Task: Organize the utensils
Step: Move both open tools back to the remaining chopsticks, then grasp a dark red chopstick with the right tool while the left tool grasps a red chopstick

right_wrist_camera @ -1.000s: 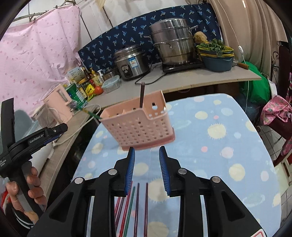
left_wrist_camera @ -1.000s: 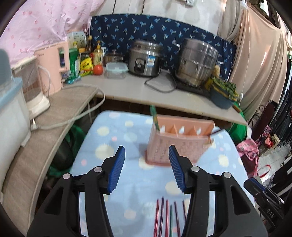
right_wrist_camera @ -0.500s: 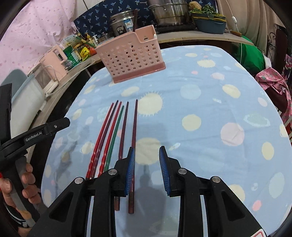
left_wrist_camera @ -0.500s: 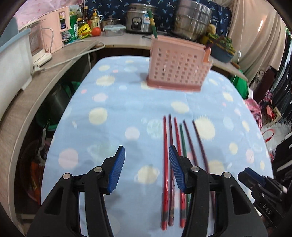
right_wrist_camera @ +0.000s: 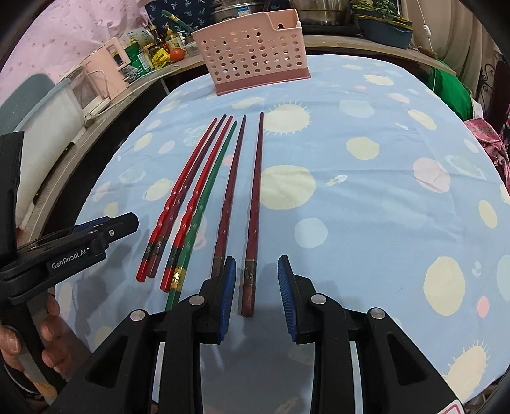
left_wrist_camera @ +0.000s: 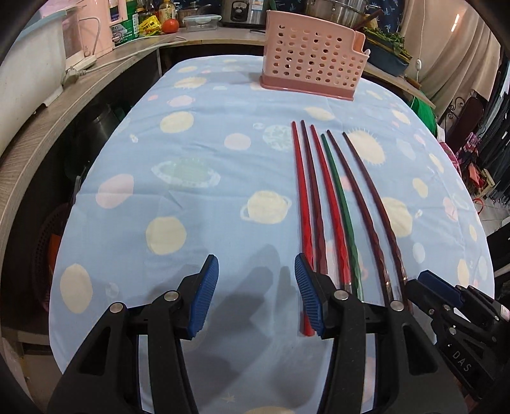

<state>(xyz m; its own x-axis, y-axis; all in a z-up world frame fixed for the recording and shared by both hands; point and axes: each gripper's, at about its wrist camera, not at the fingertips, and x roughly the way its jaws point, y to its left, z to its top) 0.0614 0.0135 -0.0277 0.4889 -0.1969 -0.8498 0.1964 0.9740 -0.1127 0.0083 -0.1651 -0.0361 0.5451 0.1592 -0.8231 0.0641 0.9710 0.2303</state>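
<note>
Several chopsticks lie side by side on the blue spotted cloth: red ones [right_wrist_camera: 186, 188], a green one [right_wrist_camera: 207, 203] and dark maroon ones [right_wrist_camera: 255, 197]. They also show in the left wrist view [left_wrist_camera: 331, 197]. A pink perforated utensil basket [right_wrist_camera: 251, 47] stands at the far end of the table, also in the left wrist view [left_wrist_camera: 312, 60]. My right gripper [right_wrist_camera: 256, 293] is open, low over the table, with the handle end of the rightmost maroon chopstick between its fingers. My left gripper [left_wrist_camera: 256, 293] is open and empty, just left of the chopstick handles.
A counter runs along the left and back with a pink kettle [left_wrist_camera: 95, 28], bottles, a tomato [left_wrist_camera: 170, 25], a rice cooker and steel pots. The table [left_wrist_camera: 191, 159] drops off at its left and right edges. The other gripper shows at each view's side [right_wrist_camera: 73, 245].
Both grippers have dropped from high over the table toward the near ends of the chopsticks. The right gripper has opened wider and now straddles the rightmost chopstick's handle.
</note>
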